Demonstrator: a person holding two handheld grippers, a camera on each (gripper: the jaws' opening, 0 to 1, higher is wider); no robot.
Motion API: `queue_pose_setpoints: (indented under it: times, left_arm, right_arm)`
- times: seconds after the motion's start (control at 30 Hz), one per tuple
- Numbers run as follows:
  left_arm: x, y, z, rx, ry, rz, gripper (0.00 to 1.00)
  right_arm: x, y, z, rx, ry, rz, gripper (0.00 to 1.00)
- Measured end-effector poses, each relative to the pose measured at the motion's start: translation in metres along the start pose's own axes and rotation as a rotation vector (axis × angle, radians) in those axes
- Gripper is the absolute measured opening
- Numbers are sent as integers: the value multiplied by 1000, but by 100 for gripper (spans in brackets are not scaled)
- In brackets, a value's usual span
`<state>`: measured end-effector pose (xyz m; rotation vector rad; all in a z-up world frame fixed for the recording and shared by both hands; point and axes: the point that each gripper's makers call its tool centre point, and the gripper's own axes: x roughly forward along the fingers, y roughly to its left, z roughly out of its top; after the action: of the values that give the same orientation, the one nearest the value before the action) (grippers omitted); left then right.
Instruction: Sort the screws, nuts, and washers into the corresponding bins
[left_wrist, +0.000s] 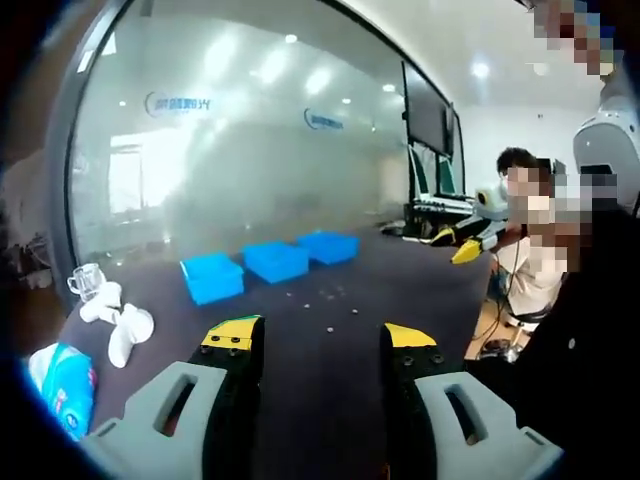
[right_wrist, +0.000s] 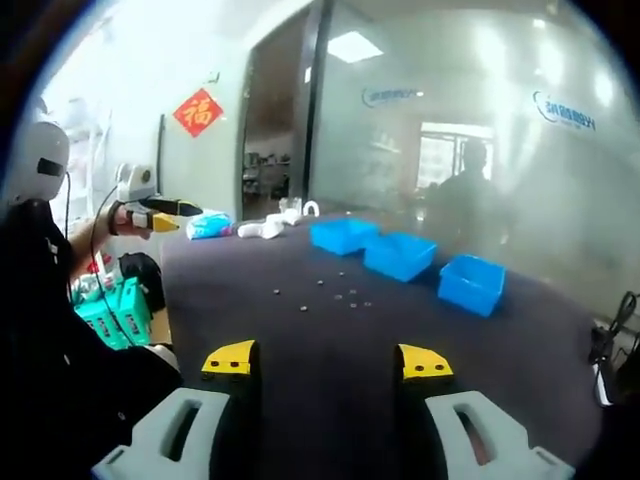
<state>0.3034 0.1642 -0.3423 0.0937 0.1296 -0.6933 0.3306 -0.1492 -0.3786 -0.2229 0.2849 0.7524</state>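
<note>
While both tools hang above the dark table (left_wrist: 330, 400), neither has hold of anything: the left gripper (left_wrist: 318, 340) shows its yellow-tipped jaws spread wide with bare tabletop between them, and the right gripper (right_wrist: 328, 362) stands just as wide, jaws empty. Out past the left jaws, small hardware (left_wrist: 325, 297) lies scattered loose on the table, too small to tell screw from nut from washer. Beyond the scatter sit three blue bins in a row: near bin (left_wrist: 212, 277), middle bin (left_wrist: 276, 261), far bin (left_wrist: 329, 246), close beside one another and well apart from the jaws. In the right gripper view the same scatter (right_wrist: 335, 292) lies mid-table, the bins behind it and to the right. Left of the left jaws, near the table edge: white crumpled items (left_wrist: 118, 318), a clear cup (left_wrist: 85, 281), a blue-and-white pack (left_wrist: 60, 384). A frosted glass wall (left_wrist: 250, 140) backs the table in both views. In the left gripper view the other gripper enters from the right, yellow tips over the far table edge, and a seated person (left_wrist: 530, 250) is behind it. In the right gripper view the left tool is held up at the left by a hand (right_wrist: 115, 218); a red sign (right_wrist: 198, 111) hangs on the wall, green crates (right_wrist: 112, 310) sit low beside the table
</note>
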Motion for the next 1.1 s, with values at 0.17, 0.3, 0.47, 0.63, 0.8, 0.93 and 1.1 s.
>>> queue_pose_setpoints:
  times: [0.17,0.3,0.47,0.63,0.8,0.93,1.1]
  left_arm:
    - [13,-3,-4,-4,46,-73,45]
    - [23,0,-12,9,100,-107,45]
    - [37,-2,-27,45,211,-181,45]
    - [56,-1,-21,87,256,-220,45]
    - [74,-8,-16,127,321,-277,45]
    - [90,-12,-16,118,367,-310,45]
    - [112,-13,-21,120,420,-344,44]
  right_arm:
    - [0,1,-1,-4,6,8,49]
    - [-1,1,-2,-2,6,8,49]
    - [-2,3,-6,-10,17,13,49]
    - [-2,1,-5,-1,6,3,49]
    - [-3,-1,-7,-2,8,0,49]
    - [-3,-1,-7,-1,8,-1,49]
    - [-4,-1,-10,-2,14,0,49]
